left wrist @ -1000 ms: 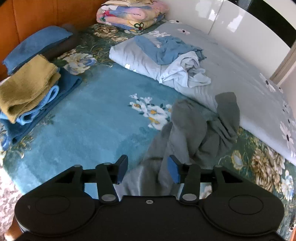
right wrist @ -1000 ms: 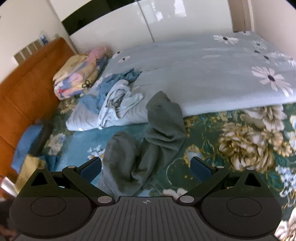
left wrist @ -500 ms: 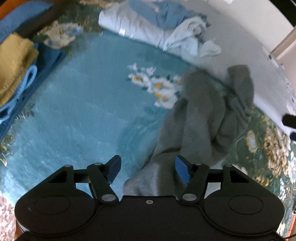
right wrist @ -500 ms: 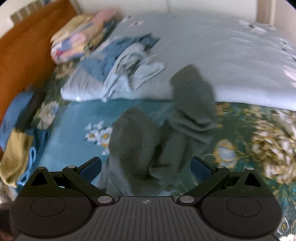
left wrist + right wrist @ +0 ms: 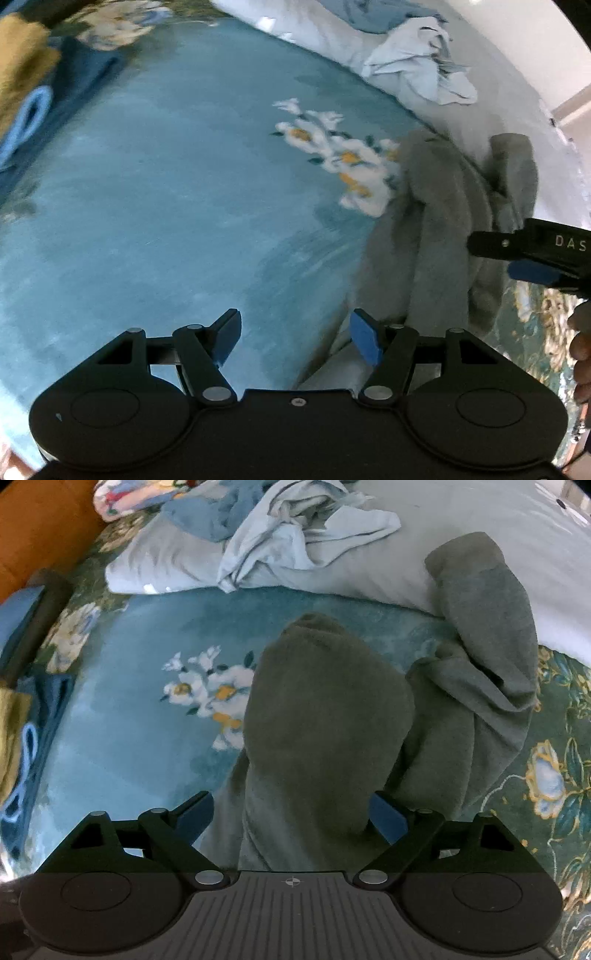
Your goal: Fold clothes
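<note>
Two hand-held grippers are over the bed, both with jaws spread wide and nothing between the pads. At far left, a stack of folded towels (image 5: 22,85), mustard on blue, sits on the teal floral blanket (image 5: 166,192). Your left hand-held gripper (image 5: 295,339) hangs above bare blanket, its right pad just over the near edge of the grey garment (image 5: 436,229). That garment lies crumpled right of centre on the blanket, one part draped up onto the pale grey quilt (image 5: 461,502) behind it. On the quilt, a rumpled light blue shirt (image 5: 295,535) lies beside a darker blue piece (image 5: 218,513). Your right hand-held gripper (image 5: 291,812) straddles the garment's nearest fold, cloth lying between the open fingers without being pinched. From the left wrist view, the same gripper enters at the right edge, above the garment.
</note>
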`<state>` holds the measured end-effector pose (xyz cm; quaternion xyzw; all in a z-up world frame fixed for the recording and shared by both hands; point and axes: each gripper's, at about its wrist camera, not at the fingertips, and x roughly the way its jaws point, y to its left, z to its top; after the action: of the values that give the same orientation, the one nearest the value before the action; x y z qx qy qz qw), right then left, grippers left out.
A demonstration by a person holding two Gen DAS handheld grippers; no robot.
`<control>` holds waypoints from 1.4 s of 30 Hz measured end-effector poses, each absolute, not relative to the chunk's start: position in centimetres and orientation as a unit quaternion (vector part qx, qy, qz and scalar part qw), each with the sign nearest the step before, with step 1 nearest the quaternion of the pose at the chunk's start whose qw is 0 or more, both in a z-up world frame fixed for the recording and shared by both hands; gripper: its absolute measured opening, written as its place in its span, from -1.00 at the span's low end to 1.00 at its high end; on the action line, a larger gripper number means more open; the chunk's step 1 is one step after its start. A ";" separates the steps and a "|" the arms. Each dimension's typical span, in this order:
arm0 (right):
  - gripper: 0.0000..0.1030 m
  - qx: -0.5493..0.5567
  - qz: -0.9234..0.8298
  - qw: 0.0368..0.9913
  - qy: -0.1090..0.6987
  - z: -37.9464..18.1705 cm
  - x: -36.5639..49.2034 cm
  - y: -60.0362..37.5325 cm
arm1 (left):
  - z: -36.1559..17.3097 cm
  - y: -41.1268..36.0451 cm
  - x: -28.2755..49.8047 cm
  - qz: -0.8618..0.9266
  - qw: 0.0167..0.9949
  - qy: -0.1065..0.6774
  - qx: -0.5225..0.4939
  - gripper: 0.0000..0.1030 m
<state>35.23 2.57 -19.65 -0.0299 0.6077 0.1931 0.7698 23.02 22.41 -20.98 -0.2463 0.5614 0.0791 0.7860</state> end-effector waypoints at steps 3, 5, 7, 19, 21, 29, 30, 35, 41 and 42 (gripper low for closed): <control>0.82 -0.032 0.184 0.776 0.603 -19.1 35.3 1.7 | -22.7 21.7 25.4 0.057 0.790 0.555 -0.254 0.20; 0.83 -0.037 0.179 0.780 0.599 -18.7 35.2 1.0 | -23.8 21.4 26.8 0.045 0.791 0.549 -0.268 0.18; 0.84 -0.036 0.164 0.784 0.598 -18.4 35.2 -0.2 | -25.0 21.1 28.4 0.036 0.789 0.546 -0.280 0.16; 0.93 -0.017 0.083 0.797 0.598 -17.0 34.5 -6.6 | -28.4 19.6 32.3 -0.020 0.766 0.543 -0.344 -0.90; 0.94 -0.007 0.076 0.799 0.596 -16.8 34.2 -7.4 | -27.9 20.0 31.8 -0.023 0.762 0.526 -0.377 -0.92; 0.95 0.026 0.056 0.807 0.587 -16.1 32.6 -11.5 | -20.0 19.1 29.6 -0.065 0.796 0.413 -0.438 -1.00; 0.95 0.031 0.055 0.808 0.585 -16.0 32.4 -12.2 | -19.0 18.1 29.6 -0.082 0.802 0.404 -0.432 -1.00; 0.95 0.053 0.053 0.815 0.575 -15.7 31.5 -16.9 | -14.9 11.3 30.0 -0.167 0.821 0.374 -0.398 -1.00; 0.96 0.051 0.057 0.819 0.568 -15.1 31.1 -23.4 | -14.4 5.7 29.1 -0.093 0.854 0.397 -0.322 -1.00; 0.97 0.049 0.055 0.820 0.567 -14.9 31.0 -24.4 | -14.6 5.6 28.7 -0.070 0.858 0.399 -0.317 -1.00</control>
<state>31.05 -24.42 -14.95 0.0487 0.5672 0.0550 0.8203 28.71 5.58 -14.60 -0.3168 0.3986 -0.0704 0.8578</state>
